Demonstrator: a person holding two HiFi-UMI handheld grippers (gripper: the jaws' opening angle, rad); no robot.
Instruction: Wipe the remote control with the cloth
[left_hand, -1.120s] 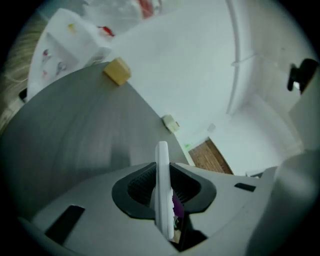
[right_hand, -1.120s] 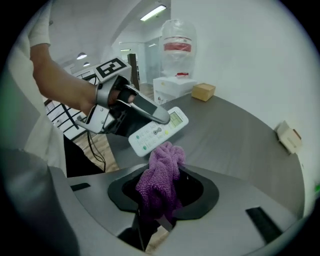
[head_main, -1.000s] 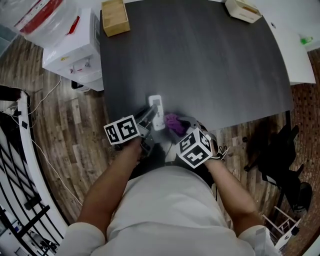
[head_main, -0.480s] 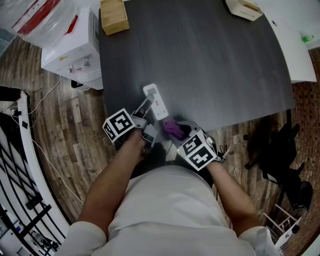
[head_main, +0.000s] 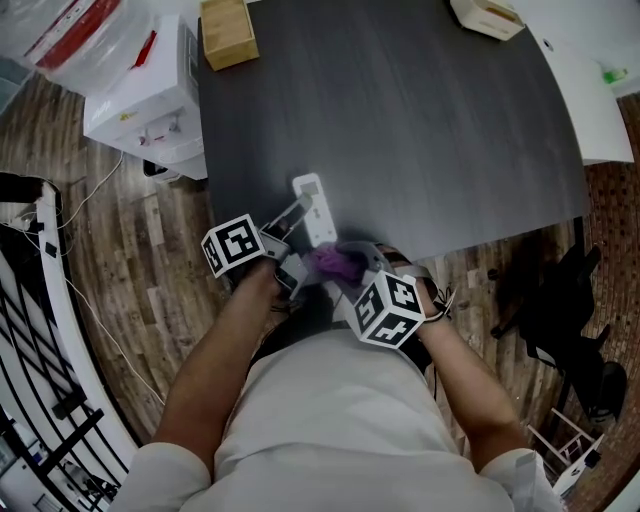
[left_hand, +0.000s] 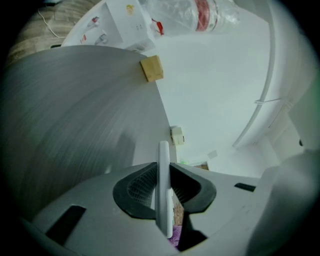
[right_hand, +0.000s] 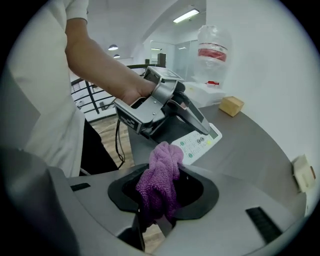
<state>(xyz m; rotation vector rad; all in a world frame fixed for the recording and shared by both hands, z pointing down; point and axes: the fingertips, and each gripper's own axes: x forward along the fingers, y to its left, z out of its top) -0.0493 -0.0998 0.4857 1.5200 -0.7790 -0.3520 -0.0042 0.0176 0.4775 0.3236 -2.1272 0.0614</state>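
In the head view, the near end of the remote control (head_main: 314, 208) is covered by the left gripper (head_main: 300, 225) and the cloth (head_main: 335, 262). Just below the remote control, part of the cloth is hidden under the marker cube (head_main: 388, 308) of the right gripper (right_hand: 161, 186).

In the left gripper view, the remote control is seen edge-on, so its buttoned face is concealed.

In the right gripper view, the fingers (right_hand: 197, 192) are largely masked by the cloth. The print on the remote control's buttons is too small to be read.

Far beyond the remote control, the wooden box (head_main: 228, 32) on the tabletop (head_main: 420, 130) is cut off by the top edge of the head view.
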